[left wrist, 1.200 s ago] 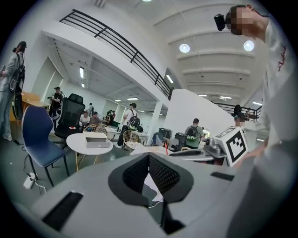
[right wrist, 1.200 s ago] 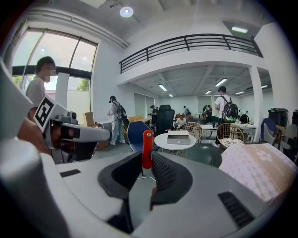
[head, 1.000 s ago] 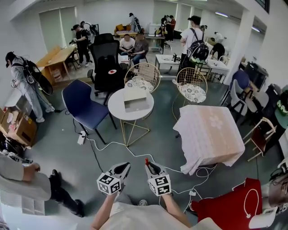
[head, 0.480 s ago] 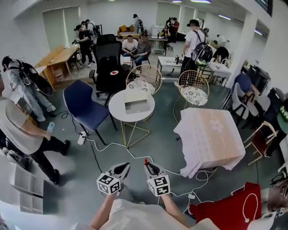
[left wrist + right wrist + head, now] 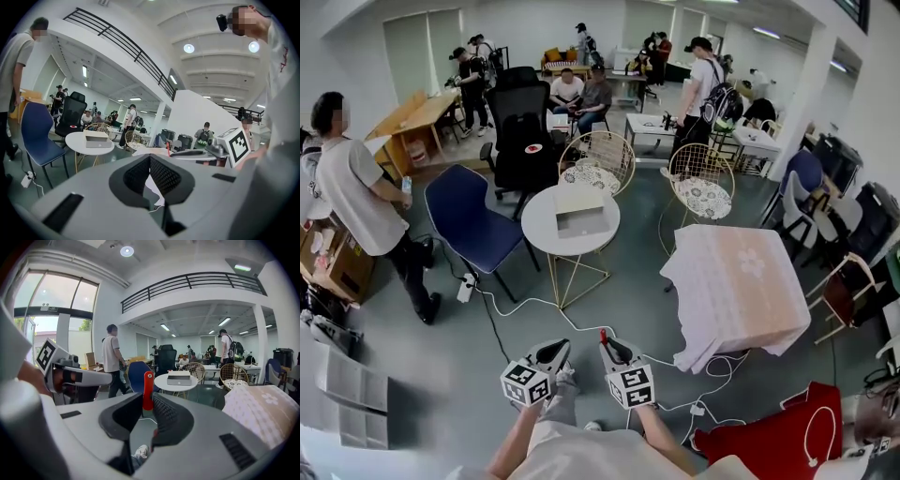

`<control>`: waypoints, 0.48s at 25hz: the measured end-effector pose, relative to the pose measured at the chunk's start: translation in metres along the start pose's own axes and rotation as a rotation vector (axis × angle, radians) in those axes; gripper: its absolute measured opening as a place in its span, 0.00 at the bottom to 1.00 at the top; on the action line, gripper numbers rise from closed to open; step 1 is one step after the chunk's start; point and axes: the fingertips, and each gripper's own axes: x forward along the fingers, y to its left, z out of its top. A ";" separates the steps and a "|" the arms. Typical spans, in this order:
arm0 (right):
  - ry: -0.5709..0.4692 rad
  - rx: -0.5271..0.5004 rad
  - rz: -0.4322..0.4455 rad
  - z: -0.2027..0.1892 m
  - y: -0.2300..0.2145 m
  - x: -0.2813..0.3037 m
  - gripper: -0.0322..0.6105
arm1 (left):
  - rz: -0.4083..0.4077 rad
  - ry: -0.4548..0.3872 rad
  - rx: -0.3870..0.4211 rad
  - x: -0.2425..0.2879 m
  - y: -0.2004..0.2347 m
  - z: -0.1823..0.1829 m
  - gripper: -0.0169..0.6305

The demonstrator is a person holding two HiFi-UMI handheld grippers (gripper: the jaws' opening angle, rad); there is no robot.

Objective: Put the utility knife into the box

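Note:
The box (image 5: 581, 214) is an open grey-white carton on a round white table (image 5: 546, 230) a few steps ahead, in the middle of the head view. My right gripper (image 5: 606, 343) hangs low over the floor, shut on the utility knife (image 5: 604, 334), whose red end sticks out past the jaws. In the right gripper view the red knife (image 5: 148, 389) stands upright between the pads, with the box (image 5: 179, 378) far beyond. My left gripper (image 5: 555, 349) is beside the right one, shut with nothing in it. The left gripper view shows the box (image 5: 97, 139) at a distance.
A blue chair (image 5: 469, 214) stands left of the round table, two wire chairs (image 5: 598, 159) behind it. A table under a pink cloth (image 5: 739, 277) is to the right. Cables (image 5: 525, 305) run across the floor. A person (image 5: 366, 202) stands at the left.
The person at the left has risen from a crouch and now stands farther back beside the blue chair. Both grippers hold nearly the same place, the knife still gripped.

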 end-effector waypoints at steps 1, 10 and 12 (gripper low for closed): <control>0.002 0.000 0.000 -0.001 -0.001 0.003 0.17 | 0.001 0.000 -0.001 0.002 0.004 0.000 0.04; 0.021 -0.013 0.000 0.008 -0.021 0.047 0.17 | -0.003 -0.005 -0.010 0.035 0.046 0.015 0.04; 0.019 -0.015 0.000 0.013 -0.027 0.057 0.17 | -0.010 -0.005 -0.011 0.046 0.053 0.018 0.04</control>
